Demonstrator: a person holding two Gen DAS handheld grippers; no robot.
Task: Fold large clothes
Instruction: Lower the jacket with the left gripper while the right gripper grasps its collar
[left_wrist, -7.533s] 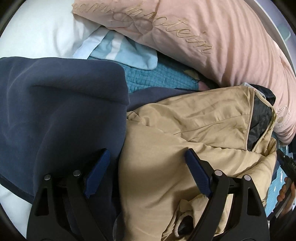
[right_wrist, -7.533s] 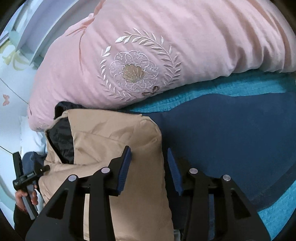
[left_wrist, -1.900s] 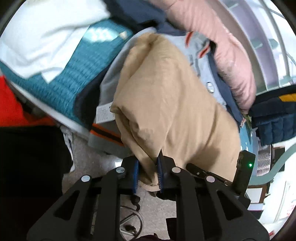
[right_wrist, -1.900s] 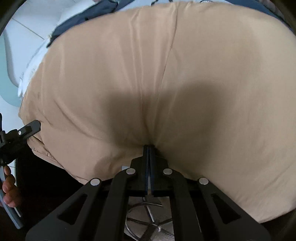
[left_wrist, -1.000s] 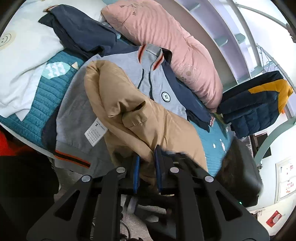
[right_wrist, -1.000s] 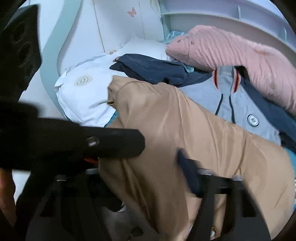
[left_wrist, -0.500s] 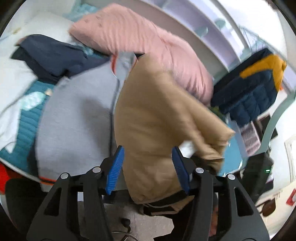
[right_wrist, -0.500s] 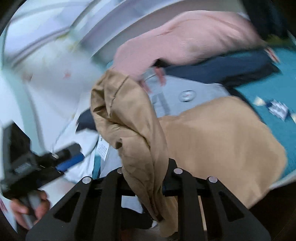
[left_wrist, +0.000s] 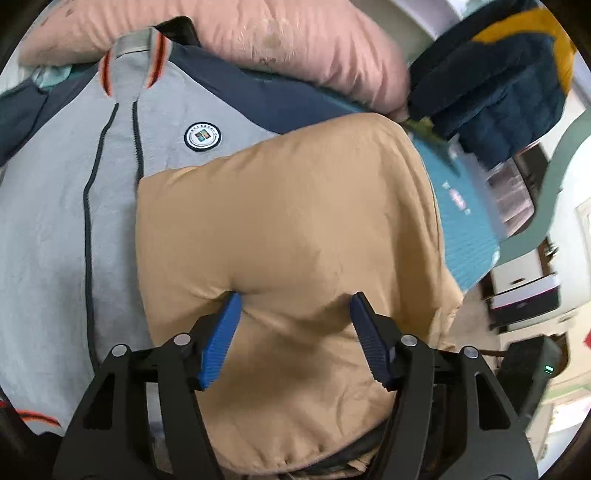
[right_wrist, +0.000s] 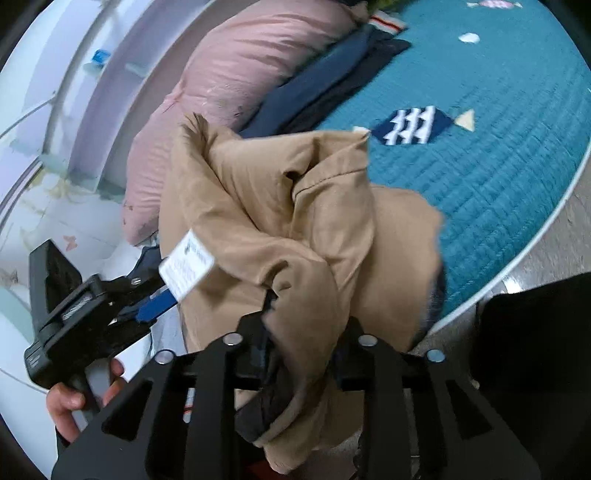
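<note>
- The tan padded jacket (left_wrist: 288, 229) lies bunched at the near edge of the bed, over the grey zip-up sweatshirt with orange-striped collar (left_wrist: 66, 192) and the teal quilted bedspread (right_wrist: 480, 147); its lower end hangs past the edge.
- Open bedspread stretches to the right; the long pink pillow (left_wrist: 236, 40) closes off the far side.
- The jacket's long axis runs from the near edge toward the pillow.
- Left gripper (left_wrist: 295, 328): jaws have just been opening, spread wide, jacket fabric between them, released.
- Right gripper (right_wrist: 303, 343): jaws have just been opening slightly, clenched on a fold of the jacket.
</note>
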